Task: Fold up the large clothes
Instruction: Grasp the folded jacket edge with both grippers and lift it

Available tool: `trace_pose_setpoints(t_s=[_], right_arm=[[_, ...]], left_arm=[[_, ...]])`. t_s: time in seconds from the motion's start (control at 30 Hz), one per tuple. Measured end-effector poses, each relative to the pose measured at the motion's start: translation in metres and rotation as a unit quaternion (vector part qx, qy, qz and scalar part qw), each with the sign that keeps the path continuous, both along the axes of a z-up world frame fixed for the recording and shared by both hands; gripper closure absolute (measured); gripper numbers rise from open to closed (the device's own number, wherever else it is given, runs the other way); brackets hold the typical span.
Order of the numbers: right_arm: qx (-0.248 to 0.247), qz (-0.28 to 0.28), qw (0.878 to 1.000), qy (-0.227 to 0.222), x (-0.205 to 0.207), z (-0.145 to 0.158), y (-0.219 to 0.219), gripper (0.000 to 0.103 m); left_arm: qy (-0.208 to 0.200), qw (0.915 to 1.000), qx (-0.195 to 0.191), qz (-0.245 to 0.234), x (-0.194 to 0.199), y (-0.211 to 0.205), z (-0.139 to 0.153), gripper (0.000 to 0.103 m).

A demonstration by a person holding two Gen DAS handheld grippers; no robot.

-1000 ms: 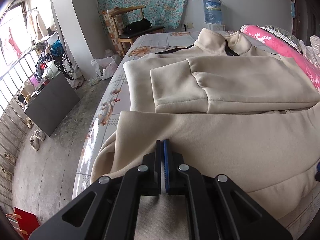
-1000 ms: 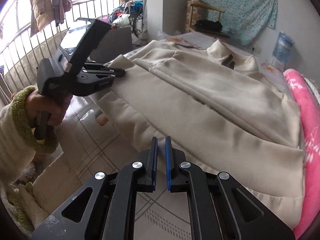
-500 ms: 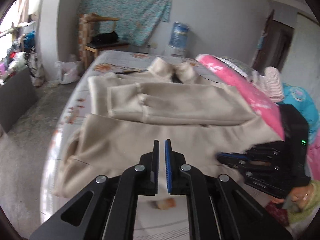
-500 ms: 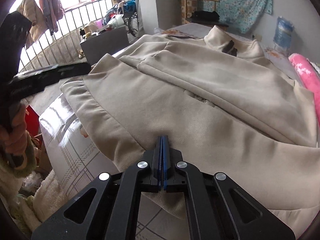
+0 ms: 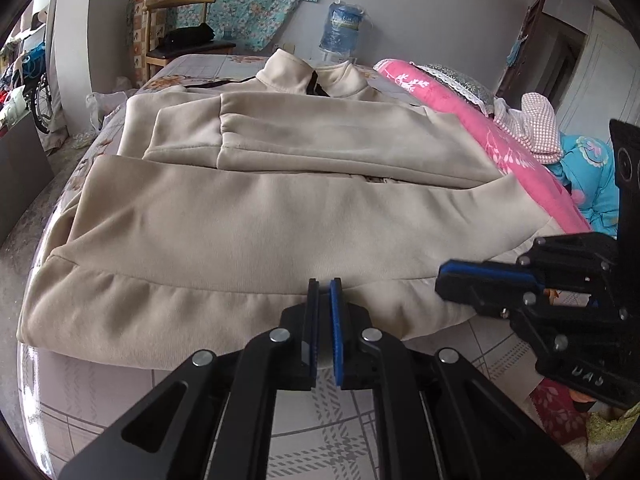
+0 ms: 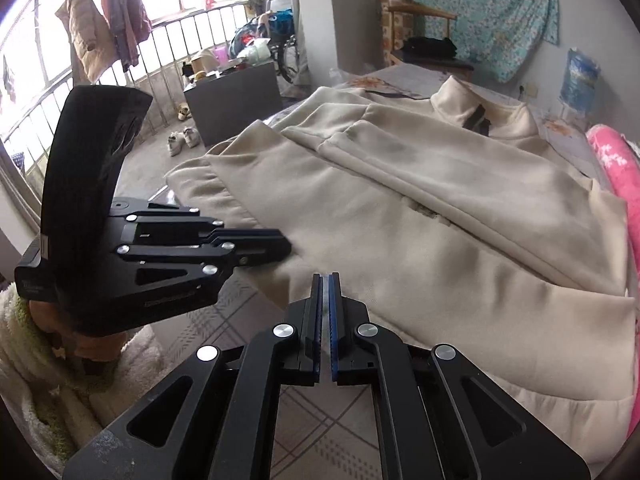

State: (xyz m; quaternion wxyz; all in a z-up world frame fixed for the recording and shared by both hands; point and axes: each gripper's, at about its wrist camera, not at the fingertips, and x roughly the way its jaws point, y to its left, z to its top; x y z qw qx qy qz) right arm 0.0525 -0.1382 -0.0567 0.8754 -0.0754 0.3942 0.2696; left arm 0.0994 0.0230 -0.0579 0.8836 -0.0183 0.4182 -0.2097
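Observation:
A large beige zip jacket [image 5: 280, 220] lies flat on the bed, sleeves folded across its chest and collar at the far end. My left gripper [image 5: 324, 286] is shut, its tips over the near hem band. From the right wrist view it [image 6: 286, 248] comes in from the left and touches the hem's edge. My right gripper [image 6: 326, 278] is shut too, over the hem further right; the left wrist view shows it [image 5: 442, 280] at the hem's right end. The hem lies flat. I cannot see cloth pinched in either pair of jaws.
The patterned bed sheet [image 5: 120, 400] shows in front of the hem. A pink quilt [image 5: 500, 132] and piled clothes run along the right side. A wooden chair [image 5: 180, 20] and a water bottle [image 5: 342, 28] stand beyond the bed; a dark cabinet [image 6: 232, 100] stands by the window railing.
My left gripper left the jacket's left part and swung right along the hem, toward the right gripper. The right gripper went from a slight gap over the sheet to shut at the hem.

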Motion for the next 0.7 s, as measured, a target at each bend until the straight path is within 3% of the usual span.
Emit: trace_pose_setpoints(t_s=[0.1,0.27,0.37,0.43,0.47,0.57,0.7], right_arm=[[-0.001,-0.005,1.000,0.018,0.003,-0.015,0.001,0.100],[0.021,-0.014,0.999,0.034,0.007,-0.017,-0.004,0.100],[0.020,-0.011,0.999,0.033,0.007,-0.016,-0.004,0.100],[0.022,-0.011,0.999,0.035,0.008,-0.017,-0.005,0.100],[0.023,-0.011,0.999,0.036,0.008,-0.017,-0.006,0.100],[0.020,-0.012,0.999,0.033,0.007,-0.017,-0.005,0.100],[0.021,-0.011,0.999,0.034,0.007,-0.017,-0.006,0.100]], left_arm=[[0.004,0.9998,-0.018,0.002,0.007,0.008,-0.002,0.098],[-0.033,0.9969,-0.029,0.066,0.008,0.049,0.016,0.098],[0.007,0.9904,0.011,0.138,0.024,0.083,0.002,0.098],[0.023,0.9883,-0.043,0.144,0.024,0.106,0.000,0.100],[0.027,0.9867,-0.045,0.154,0.022,0.113,-0.001,0.100],[0.012,0.9813,0.007,0.192,0.014,0.123,-0.001,0.100],[0.009,0.9797,-0.019,0.200,0.010,0.134,0.003,0.100]])
